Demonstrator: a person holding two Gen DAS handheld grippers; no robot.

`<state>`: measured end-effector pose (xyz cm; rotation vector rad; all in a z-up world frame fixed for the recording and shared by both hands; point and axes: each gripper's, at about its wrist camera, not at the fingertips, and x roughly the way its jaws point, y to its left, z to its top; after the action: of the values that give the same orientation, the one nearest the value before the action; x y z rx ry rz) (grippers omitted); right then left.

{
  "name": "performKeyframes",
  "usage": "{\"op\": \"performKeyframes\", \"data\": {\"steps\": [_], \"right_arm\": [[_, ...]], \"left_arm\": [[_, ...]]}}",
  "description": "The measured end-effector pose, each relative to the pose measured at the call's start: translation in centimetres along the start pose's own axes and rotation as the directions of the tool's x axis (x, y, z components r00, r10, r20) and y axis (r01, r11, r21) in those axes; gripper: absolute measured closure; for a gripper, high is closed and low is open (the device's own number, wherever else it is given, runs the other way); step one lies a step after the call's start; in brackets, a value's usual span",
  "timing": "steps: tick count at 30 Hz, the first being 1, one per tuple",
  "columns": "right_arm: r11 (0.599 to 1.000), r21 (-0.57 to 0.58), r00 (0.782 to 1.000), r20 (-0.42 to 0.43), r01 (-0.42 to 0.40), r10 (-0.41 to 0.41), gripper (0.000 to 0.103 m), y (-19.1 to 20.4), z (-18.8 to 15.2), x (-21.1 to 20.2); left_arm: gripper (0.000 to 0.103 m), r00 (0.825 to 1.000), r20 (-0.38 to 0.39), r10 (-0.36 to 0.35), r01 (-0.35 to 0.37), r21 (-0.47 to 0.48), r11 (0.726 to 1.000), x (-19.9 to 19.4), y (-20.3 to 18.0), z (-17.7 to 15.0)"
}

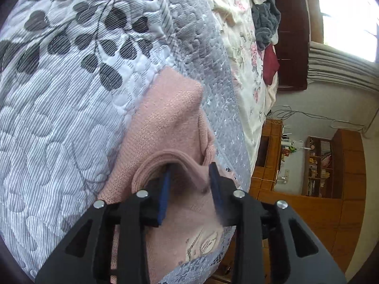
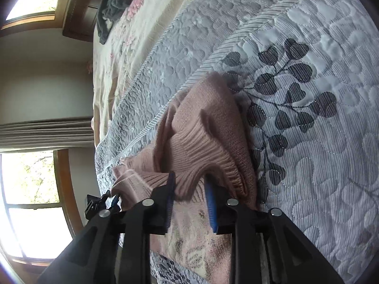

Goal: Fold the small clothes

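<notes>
Two grippers: we have both at one pink knit sweater (image 1: pixel 165 118), which lies on the grey leaf-print quilt (image 1: pixel 59 118) close to the quilt's edge.
Left gripper (image 1: pixel 190 182): we have one blue pad (image 1: pixel 165 189) tucked into the sweater's round neck opening (image 1: pixel 163 163) and the other outside it; there is a gap between the pads with knit in it, so we read a loose hold on the collar, though we cannot tell whether the cloth is really pinched.
Right gripper (image 2: pixel 189 187): our fingers sit narrowly apart, with a bunch of the ribbed hem (image 2: pixel 189 151) pushed up between them; it looks gripped, but whether the pads press firmly we cannot tell.
Sweater's lie: in the right wrist view it rises off the quilt in a hump beyond our fingers, so it is lifted and bunched, not flat.
Step in hand, as we judge it: carrying hem towards collar, or spreading the sweater before a fold; the fold itself is not yet laid.
Next move calls for: both holds kept, the cloth drawn taut between us, then lowered flat on the quilt, away from its edge, with edges matched.
Beyond the quilt: a floral sheet (image 1: pixel 244 54) with a dark grey garment (image 1: pixel 265 16) heaped on it.
</notes>
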<state>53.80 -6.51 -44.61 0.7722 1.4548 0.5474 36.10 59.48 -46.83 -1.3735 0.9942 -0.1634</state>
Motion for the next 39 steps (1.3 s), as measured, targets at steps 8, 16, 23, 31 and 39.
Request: {"op": "performKeyframes", "data": {"steps": [8,16,23,31,39], "right_arm": [[0.955,-0.274,0.992,0.087,0.111,-0.091,0.050,5.2,-0.5,-3.3],[0.854,-0.445,0.961,0.072,0.272,-0.268,0.051,5.1,-2.5,1.7],[0.833,-0.466,0.952,0.086,0.299,-0.294,0.051,3.8,-2.8,2.9],[0.791,-0.515,0.941,0.113,0.330,-0.319,0.051,4.2,-3.1,3.5],[0.782,-0.528,0.942,0.130,0.330,-0.310,0.060,4.6,-3.2,3.7]], "left_arm": [[0.046,0.996,-0.012,0.085,-0.078,0.281,0.956,-1.3,-5.5,-0.8],[0.045,0.933,-0.020,0.359,-0.306,0.480,0.822,3.0,-6.0,-1.6],[0.045,0.908,0.064,0.414,-0.386,0.515,0.765,3.0,-5.9,-1.7],[0.052,0.890,0.053,0.453,-0.399,0.572,0.717,3.7,-5.6,-2.6],[0.093,0.871,0.108,0.480,-0.431,0.636,0.640,4.1,-6.3,-3.5]]}}
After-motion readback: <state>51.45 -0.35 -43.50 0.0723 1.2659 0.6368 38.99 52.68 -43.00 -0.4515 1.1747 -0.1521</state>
